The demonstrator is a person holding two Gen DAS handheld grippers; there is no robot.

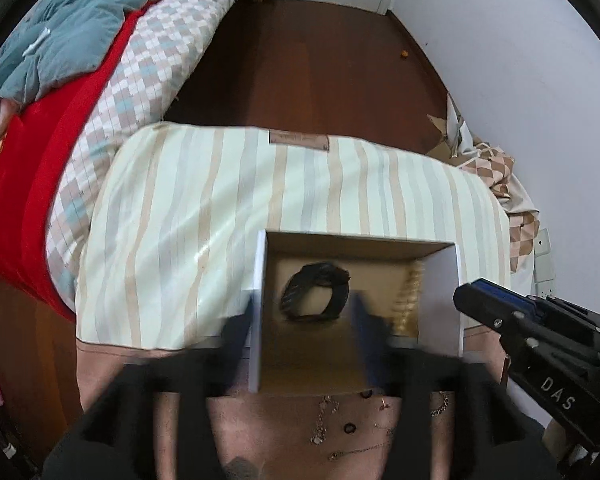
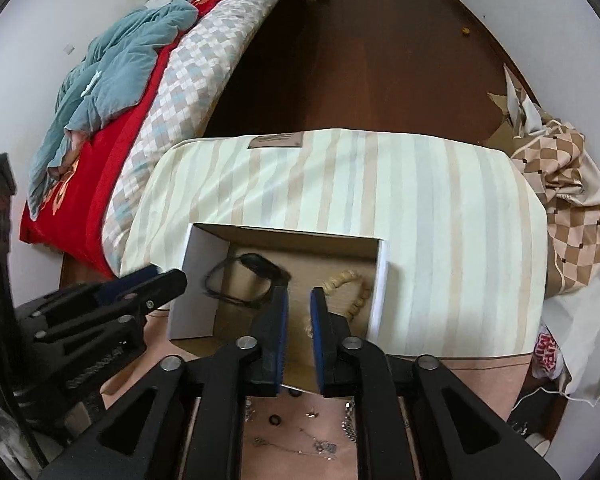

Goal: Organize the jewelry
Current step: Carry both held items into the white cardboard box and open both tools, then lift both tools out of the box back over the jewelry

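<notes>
An open cardboard box (image 1: 440, 292) (image 2: 198, 280) stands on a pink surface against a striped cushion. Inside lie a black bracelet (image 1: 316, 292) (image 2: 244, 280) and a beige bead bracelet (image 1: 410, 300) (image 2: 350, 292). My left gripper (image 1: 306, 336) is open and blurred, its fingers straddling the box's left wall above the black bracelet. My right gripper (image 2: 299, 312) hovers over the box's near edge, jaws a narrow gap apart, nothing between them. Small chains, rings and earrings (image 1: 340, 428) (image 2: 296, 436) lie loose on the pink surface (image 2: 476, 376) below both grippers.
The striped cushion (image 1: 228, 200) (image 2: 420, 208) sits behind the box. A bed with red and checked covers (image 1: 80, 120) (image 2: 152, 120) is at the left. Checked cloth (image 2: 560, 184) lies at the right, with dark wood floor (image 1: 308, 60) beyond.
</notes>
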